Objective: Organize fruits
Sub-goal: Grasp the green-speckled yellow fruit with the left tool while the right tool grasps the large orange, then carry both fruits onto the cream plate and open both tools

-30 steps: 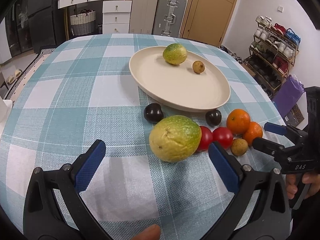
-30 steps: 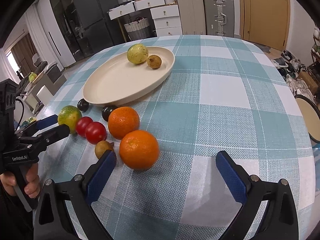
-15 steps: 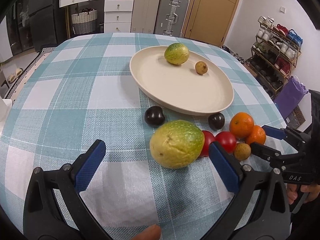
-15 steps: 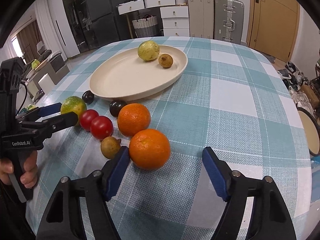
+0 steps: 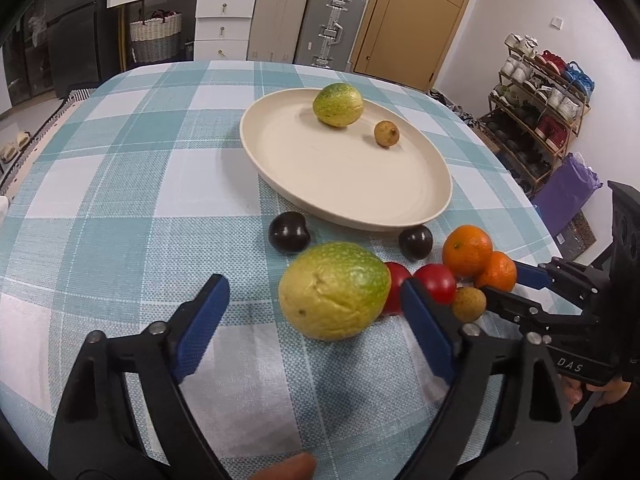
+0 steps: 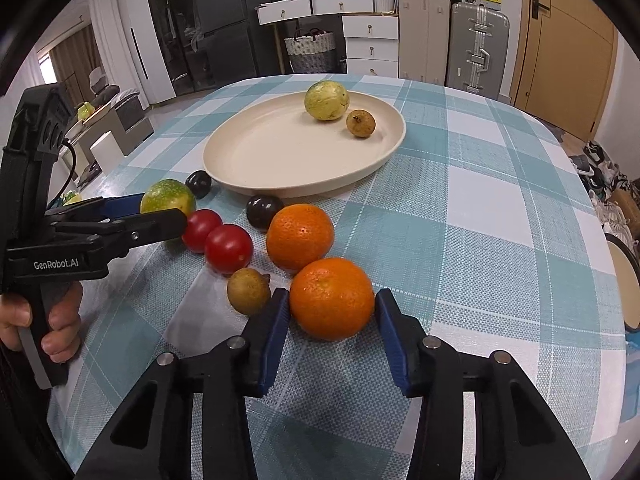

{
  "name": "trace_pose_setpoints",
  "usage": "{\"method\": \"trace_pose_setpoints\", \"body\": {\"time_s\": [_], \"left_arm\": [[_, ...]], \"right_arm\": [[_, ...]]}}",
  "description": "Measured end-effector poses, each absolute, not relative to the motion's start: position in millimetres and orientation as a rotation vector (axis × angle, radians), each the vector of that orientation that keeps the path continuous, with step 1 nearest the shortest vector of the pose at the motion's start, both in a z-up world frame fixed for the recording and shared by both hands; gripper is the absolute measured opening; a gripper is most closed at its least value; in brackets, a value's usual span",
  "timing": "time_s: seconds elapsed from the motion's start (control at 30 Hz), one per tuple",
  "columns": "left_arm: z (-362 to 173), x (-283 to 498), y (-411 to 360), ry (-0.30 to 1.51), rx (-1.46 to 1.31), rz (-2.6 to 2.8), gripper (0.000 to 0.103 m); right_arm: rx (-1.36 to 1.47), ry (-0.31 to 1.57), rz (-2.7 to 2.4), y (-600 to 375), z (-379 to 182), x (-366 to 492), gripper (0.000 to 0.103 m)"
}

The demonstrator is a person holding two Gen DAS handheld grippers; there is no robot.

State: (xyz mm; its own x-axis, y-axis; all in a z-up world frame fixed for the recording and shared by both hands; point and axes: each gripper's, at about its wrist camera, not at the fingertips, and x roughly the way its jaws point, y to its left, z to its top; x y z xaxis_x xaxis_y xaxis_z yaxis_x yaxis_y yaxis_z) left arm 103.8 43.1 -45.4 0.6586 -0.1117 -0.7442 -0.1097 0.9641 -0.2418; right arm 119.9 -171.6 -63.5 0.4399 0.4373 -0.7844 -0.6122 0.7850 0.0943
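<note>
A cream plate (image 5: 348,196) holds a green-yellow fruit (image 5: 338,104) and a small brown fruit (image 5: 386,133). On the checked cloth lie a big green-yellow fruit (image 5: 334,290), two red tomatoes (image 6: 228,248), two dark plums (image 5: 289,232), two oranges and a small brown fruit (image 6: 249,291). My left gripper (image 5: 312,312) is open around the big green-yellow fruit, right pad close to it. My right gripper (image 6: 330,312) has closed onto the near orange (image 6: 332,298), both pads touching it on the cloth.
The far orange (image 6: 300,237) and the small brown fruit crowd the held orange. A plum (image 6: 264,212) lies against the plate rim. The table's edge drops off at the right (image 6: 600,240). Drawers, suitcases and a shoe rack (image 5: 540,112) stand beyond.
My right gripper moved forward and closed from wide open onto the near orange. My left gripper narrowed and moved in around the big green-yellow fruit.
</note>
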Motion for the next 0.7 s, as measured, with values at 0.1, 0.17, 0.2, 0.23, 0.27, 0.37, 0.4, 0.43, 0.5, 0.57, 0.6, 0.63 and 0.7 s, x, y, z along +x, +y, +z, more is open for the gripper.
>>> {"method": "trace_pose_setpoints", "body": {"time_s": [0.1, 0.17, 0.2, 0.23, 0.27, 0.37, 0.4, 0.43, 0.5, 0.57, 0.6, 0.63, 0.7], "left_arm": [[-44.2, 102.4, 40.7, 0.850, -0.276, -0.014, 0.079], [-43.6, 101.9, 39.5, 0.849, -0.272, -0.023, 0.074], [-43.2, 101.7, 39.0, 0.847, -0.274, -0.031, 0.072], [-42.9, 101.1, 38.3, 0.847, -0.276, -0.039, 0.068], [-42.3, 100.7, 37.4, 0.846, -0.276, -0.045, 0.067], [-41.3, 100.2, 35.6, 0.841, -0.273, -0.061, 0.057], [-40.8, 99.7, 35.3, 0.839, -0.271, -0.061, 0.056], [-40.2, 99.0, 35.1, 0.834, -0.266, -0.056, 0.052], [-39.5, 98.0, 35.3, 0.832, -0.262, -0.058, 0.052], [-39.7, 97.2, 35.7, 0.830, -0.263, -0.060, 0.052], [-39.7, 96.9, 35.5, 0.830, -0.260, -0.059, 0.052], [-39.5, 96.4, 35.2, 0.828, -0.258, -0.058, 0.051], [-38.1, 95.0, 35.3, 0.821, -0.258, -0.058, 0.051]], "right_arm": [[-0.206, 0.905, 0.661, -172.8, -63.6, 120.9, 0.045], [-0.201, 0.903, 0.662, -173.2, -63.0, 121.0, 0.043], [-0.199, 0.903, 0.665, -173.2, -62.7, 120.8, 0.042], [-0.198, 0.904, 0.665, -173.2, -62.6, 121.1, 0.042], [-0.200, 0.903, 0.666, -172.9, -62.6, 121.2, 0.042], [-0.193, 0.903, 0.668, -173.7, -62.7, 121.5, 0.042], [-0.192, 0.903, 0.669, -174.0, -62.7, 121.6, 0.041], [-0.192, 0.903, 0.669, -174.1, -62.6, 121.5, 0.041], [-0.194, 0.903, 0.667, -174.0, -62.6, 121.6, 0.041], [-0.196, 0.901, 0.664, -174.6, -62.4, 121.1, 0.041], [-0.197, 0.900, 0.662, -175.0, -62.2, 121.1, 0.041], [-0.195, 0.897, 0.660, -175.6, -61.5, 120.7, 0.041], [-0.191, 0.890, 0.656, -177.1, -59.9, 120.7, 0.040]]}}
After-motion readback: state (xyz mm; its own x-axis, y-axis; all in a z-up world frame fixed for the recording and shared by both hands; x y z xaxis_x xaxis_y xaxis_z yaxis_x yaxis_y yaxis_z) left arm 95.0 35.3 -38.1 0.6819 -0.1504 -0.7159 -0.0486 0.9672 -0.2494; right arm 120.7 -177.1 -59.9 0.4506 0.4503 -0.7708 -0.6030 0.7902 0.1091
